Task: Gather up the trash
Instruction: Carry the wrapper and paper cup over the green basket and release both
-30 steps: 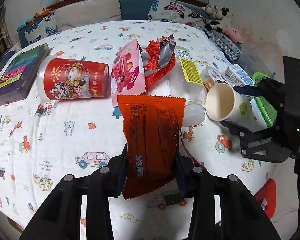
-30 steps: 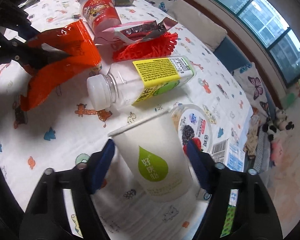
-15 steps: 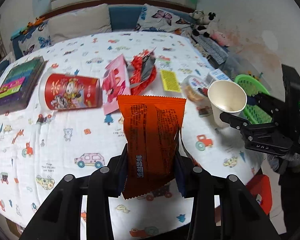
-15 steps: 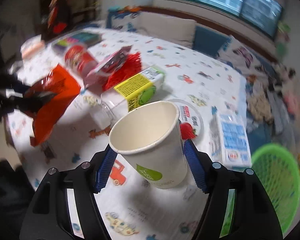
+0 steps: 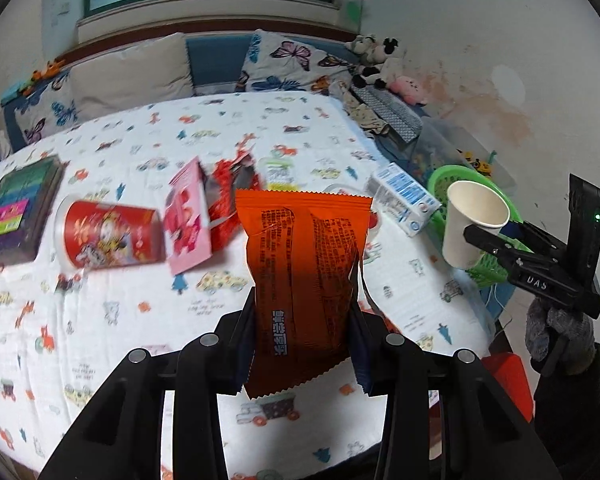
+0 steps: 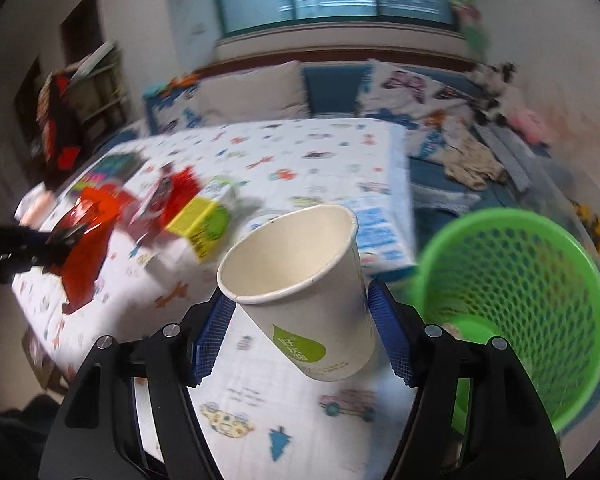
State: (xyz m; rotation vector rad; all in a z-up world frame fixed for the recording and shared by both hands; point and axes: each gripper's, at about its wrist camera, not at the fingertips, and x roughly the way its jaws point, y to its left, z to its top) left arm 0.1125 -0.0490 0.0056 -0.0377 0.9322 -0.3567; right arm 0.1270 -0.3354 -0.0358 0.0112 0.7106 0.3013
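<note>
Right tongs [image 6: 300,328] clamp a white paper cup [image 6: 300,292] by its sides, blue pads pressed on the wall, mouth tipped up and toward the table's far end. Just to their right, past the edge of the table [image 6: 284,408], stands the green mesh basket [image 6: 516,304], its open mouth facing up and lower than the cup. Judging from this, the coming move is a short carry to the right until the cup hangs over that mouth; the cup's long axis is tilted, so it would need little turning to drop in.

Left tongs [image 5: 300,344] pinch an orange snack bag [image 5: 304,272] near its lower end, the bag standing upright above the cartoon-print cloth. From that camera the basket [image 5: 448,176] shows beyond the table's right edge, partly behind the cup [image 5: 472,224] and the right tongs [image 5: 488,236], so the right hand is clearly nearer. Whether the basket already holds anything is hard to say; a pale patch at its bottom is blurred.
</note>
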